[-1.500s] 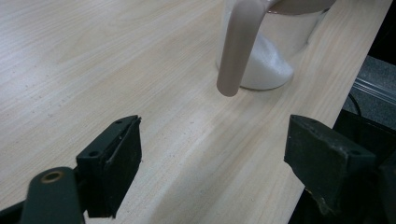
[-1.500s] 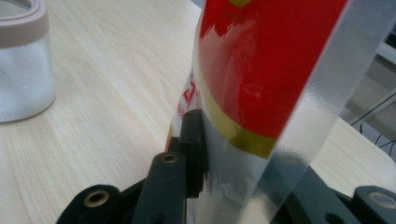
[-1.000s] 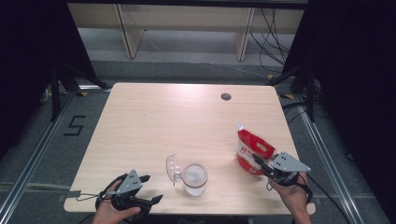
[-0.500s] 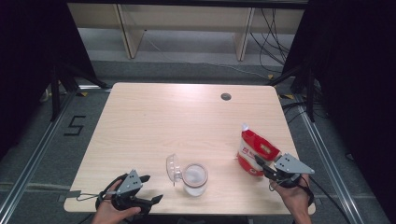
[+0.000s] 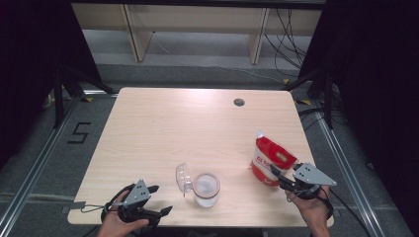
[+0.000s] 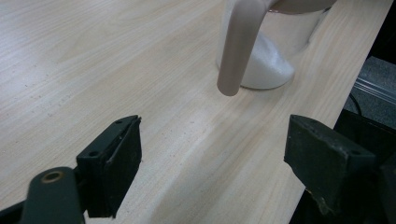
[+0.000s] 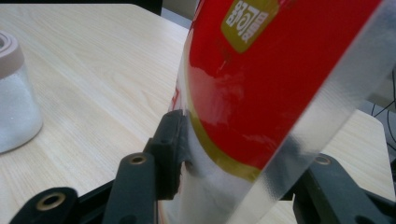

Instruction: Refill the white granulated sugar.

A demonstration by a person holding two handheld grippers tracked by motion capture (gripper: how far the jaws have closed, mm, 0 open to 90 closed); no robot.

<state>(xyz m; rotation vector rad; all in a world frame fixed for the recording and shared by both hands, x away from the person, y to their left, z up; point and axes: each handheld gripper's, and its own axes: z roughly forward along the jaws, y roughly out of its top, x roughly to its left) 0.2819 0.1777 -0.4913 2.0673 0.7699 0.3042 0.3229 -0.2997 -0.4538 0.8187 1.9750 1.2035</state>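
Right tool [image 5: 275, 177] at the table's [image 5: 163, 128] near right edge, jaws part open and just now widening, red pouch [image 5: 269, 160] upright between them, left pad against its lower side. Left tool [image 5: 159, 199] near the front left edge, jaws wide apart, holding nothing. Between them, an open jar [image 5: 206, 189] of white powder, flip lid [image 5: 183, 177] raised.

One red pouch [image 5: 271, 159], one jar [image 5: 205, 188], two grippers [image 5: 159, 200] [image 5: 274, 175]
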